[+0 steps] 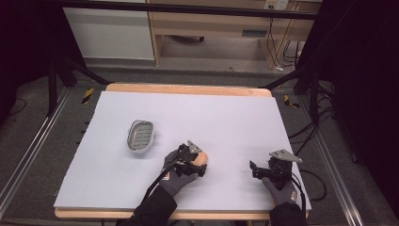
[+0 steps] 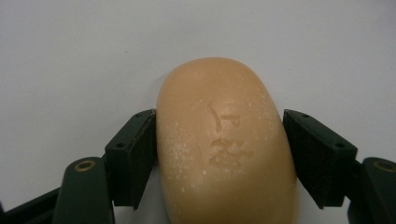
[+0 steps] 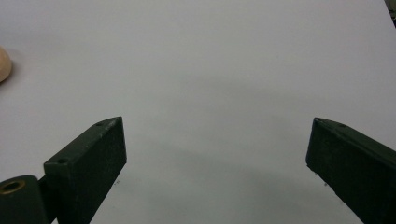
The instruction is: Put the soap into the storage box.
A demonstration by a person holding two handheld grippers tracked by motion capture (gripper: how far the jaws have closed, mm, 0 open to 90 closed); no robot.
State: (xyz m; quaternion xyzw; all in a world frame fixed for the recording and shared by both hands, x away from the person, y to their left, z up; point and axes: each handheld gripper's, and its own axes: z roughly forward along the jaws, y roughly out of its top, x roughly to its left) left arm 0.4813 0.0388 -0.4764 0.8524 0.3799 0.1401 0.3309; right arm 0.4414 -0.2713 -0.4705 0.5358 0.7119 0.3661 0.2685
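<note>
A tan oval soap bar (image 2: 224,144) with a stamped mark lies on the white table sheet (image 1: 197,117), near the front middle of the table in the high view (image 1: 202,158). My left gripper (image 2: 219,154) is shut on it, one black pad pressed against each long side. In the high view, the left gripper (image 1: 200,163) points right over the soap. My right gripper (image 3: 217,140) stands open over bare sheet with nothing between its jaws. It sits at the front right (image 1: 253,170), and the soap's edge (image 3: 3,63) shows far to its left.
A grey oval soap dish (image 1: 140,135) with a slotted floor rests on the sheet, left of and behind the left gripper. The table's wooden edge (image 1: 188,88) runs along the back. Black frame posts and cables stand beside the table.
</note>
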